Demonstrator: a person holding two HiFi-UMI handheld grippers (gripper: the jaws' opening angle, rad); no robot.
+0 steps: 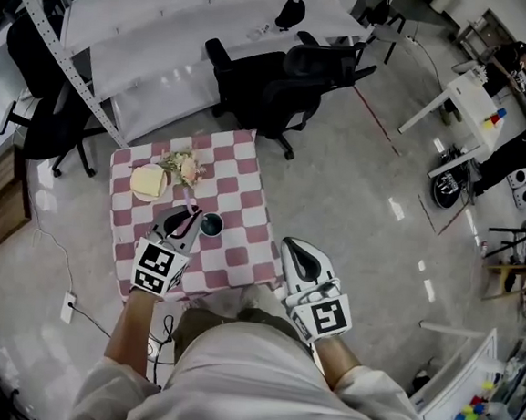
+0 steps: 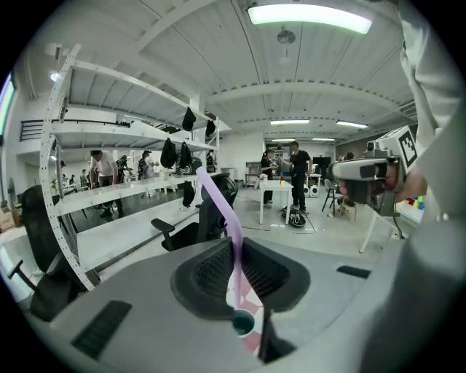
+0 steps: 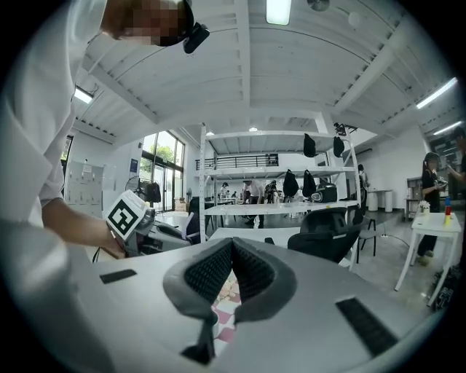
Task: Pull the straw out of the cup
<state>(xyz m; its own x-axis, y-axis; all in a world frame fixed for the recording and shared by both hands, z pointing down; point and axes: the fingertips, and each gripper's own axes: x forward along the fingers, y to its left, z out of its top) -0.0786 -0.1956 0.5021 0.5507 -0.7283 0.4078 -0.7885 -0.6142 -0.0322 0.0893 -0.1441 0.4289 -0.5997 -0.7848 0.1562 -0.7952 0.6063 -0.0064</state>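
Observation:
A lilac straw (image 2: 218, 204) is clamped between the pads of my left gripper (image 2: 237, 248), which is shut on it. The straw slants up to the left, and its lower end hangs just over the mouth of the small teal-lined cup (image 2: 244, 323). In the head view the cup (image 1: 211, 224) stands mid-table on the pink-and-white checked cloth (image 1: 245, 203), with my left gripper (image 1: 187, 216) right beside it on its left. My right gripper (image 1: 296, 249) hovers off the table's front right corner. Its pads (image 3: 218, 269) meet at the tips with nothing between them.
A pale yellow plate (image 1: 148, 183) and a small bunch of flowers (image 1: 183, 165) lie at the back left of the table. Black office chairs (image 1: 274, 87) stand just behind it, by long white desks (image 1: 169, 32). A white shelf rack (image 1: 66, 59) rises at the left.

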